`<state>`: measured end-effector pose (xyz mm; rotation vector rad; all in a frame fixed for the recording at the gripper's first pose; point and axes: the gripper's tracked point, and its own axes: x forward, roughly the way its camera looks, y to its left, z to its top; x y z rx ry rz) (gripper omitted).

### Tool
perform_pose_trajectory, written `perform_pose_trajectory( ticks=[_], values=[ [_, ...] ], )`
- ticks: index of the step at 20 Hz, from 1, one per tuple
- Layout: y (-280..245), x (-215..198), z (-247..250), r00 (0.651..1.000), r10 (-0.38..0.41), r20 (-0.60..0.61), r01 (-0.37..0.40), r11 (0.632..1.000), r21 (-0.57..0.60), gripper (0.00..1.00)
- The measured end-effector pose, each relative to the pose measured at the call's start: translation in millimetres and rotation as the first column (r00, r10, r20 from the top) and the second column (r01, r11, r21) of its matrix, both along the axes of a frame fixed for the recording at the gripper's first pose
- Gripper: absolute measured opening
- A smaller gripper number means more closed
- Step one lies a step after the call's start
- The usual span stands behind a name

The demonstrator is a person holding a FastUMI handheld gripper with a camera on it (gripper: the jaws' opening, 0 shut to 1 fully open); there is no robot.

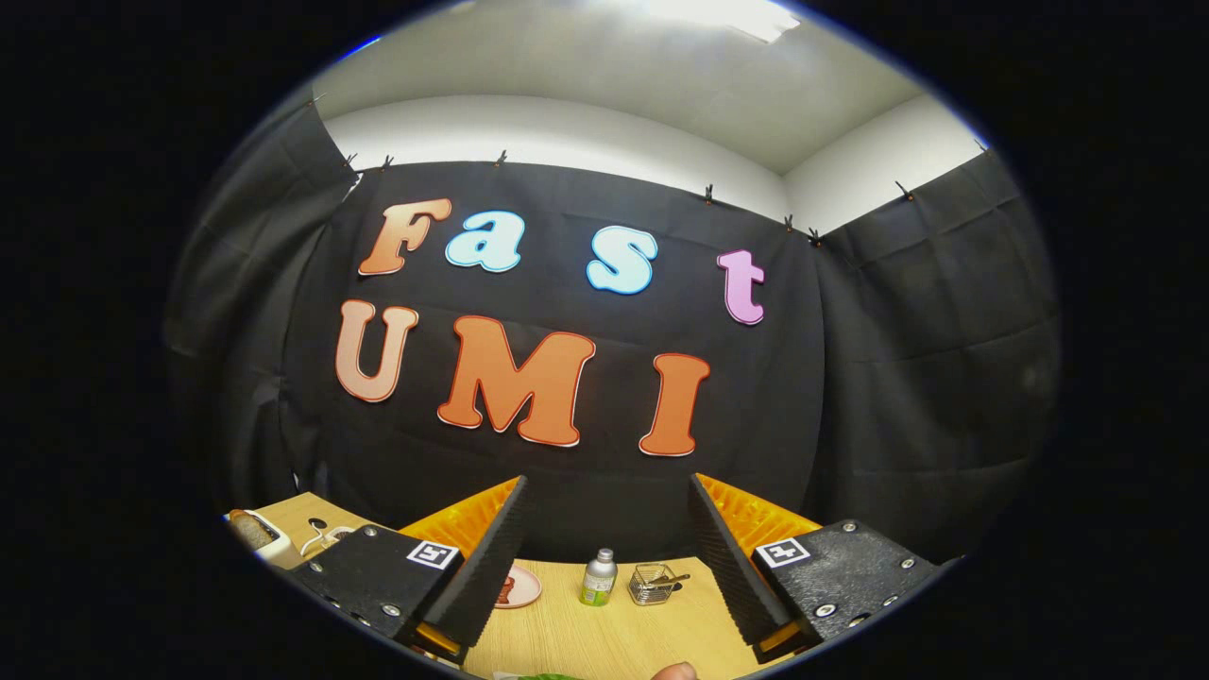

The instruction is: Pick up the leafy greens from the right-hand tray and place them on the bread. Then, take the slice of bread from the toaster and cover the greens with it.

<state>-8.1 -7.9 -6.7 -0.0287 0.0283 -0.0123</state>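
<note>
My gripper point(608, 484) is open, held high and tilted up toward the booth's cloth wall, with nothing between its fingers. Far off to the left stands a white toaster point(269, 546) with a slice of bread point(249, 529) sticking out of its slot. Just below the fingers, at the near edge of the wooden table point(586, 633), a sliver of green leaf point(548, 676) peeks into sight. A small pink plate point(519, 587) with something reddish on it lies beyond the left finger; what it holds is too small to tell.
A small bottle point(599, 577) with a green label and a wire basket point(654, 583) stand at the back of the table, between the fingers. A person's fingertip point(675, 671) shows at the near edge. Black cloth walls close the booth behind and on both sides.
</note>
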Motion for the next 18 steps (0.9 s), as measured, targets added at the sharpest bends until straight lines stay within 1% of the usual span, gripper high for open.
perform_pose_trajectory(
  ticks=[3, 5, 8, 10, 12, 15, 17, 18],
  values=[
    [2.8, -0.7, -20.1, 0.998, 0.009, -0.054, -0.009, 1.0, 0.002, 0.98],
    [10.0, -3.2, -41.1, 0.992, 0.04, -0.119, -0.038, 0.999, 0.018, 0.98],
    [17.4, -5.2, -72.8, 0.974, 0.071, -0.214, -0.058, 0.996, 0.066, 0.99],
    [18.5, -8.9, -102.9, 0.953, 0.076, -0.294, -0.061, 0.996, 0.062, 0.99],
    [19.7, -17.7, -137.6, 0.916, 0.08, -0.392, -0.058, 0.996, 0.067, 0.99],
    [30.7, -38.5, -183.7, 0.844, 0.122, -0.521, -0.075, 0.991, 0.111, 0.98],
    [38.1, -51.9, -215.4, 0.784, 0.146, -0.604, -0.103, 0.989, 0.105, 0.98],
    [42.7, -59.5, -231.3, 0.746, 0.167, -0.644, -0.122, 0.986, 0.114, 0.98]
  ],
)
